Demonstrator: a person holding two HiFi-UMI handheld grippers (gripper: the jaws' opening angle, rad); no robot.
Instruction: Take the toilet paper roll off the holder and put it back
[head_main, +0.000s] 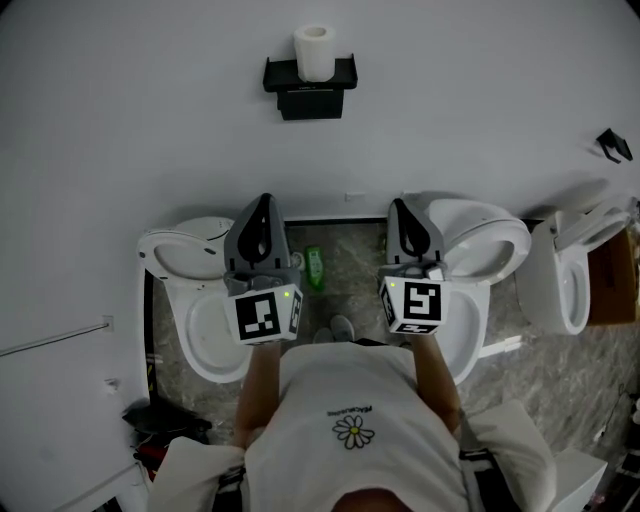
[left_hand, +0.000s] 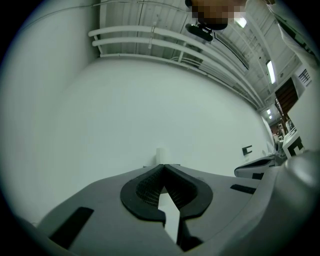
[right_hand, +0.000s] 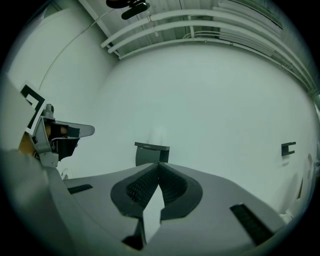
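We face a white wall (head_main: 150, 100), with the left toilet (head_main: 175, 255) and the right toilet (head_main: 495, 235) standing against it below our hands. We hold the left tool (head_main: 263, 203) and the right tool (head_main: 401, 206) side by side, each with its jaws closed tip to tip on nothing. On the wall ahead, well apart from both tools, sits the black holder (head_main: 310, 88), and the toilet paper roll (head_main: 314, 50) stands upright on top of it
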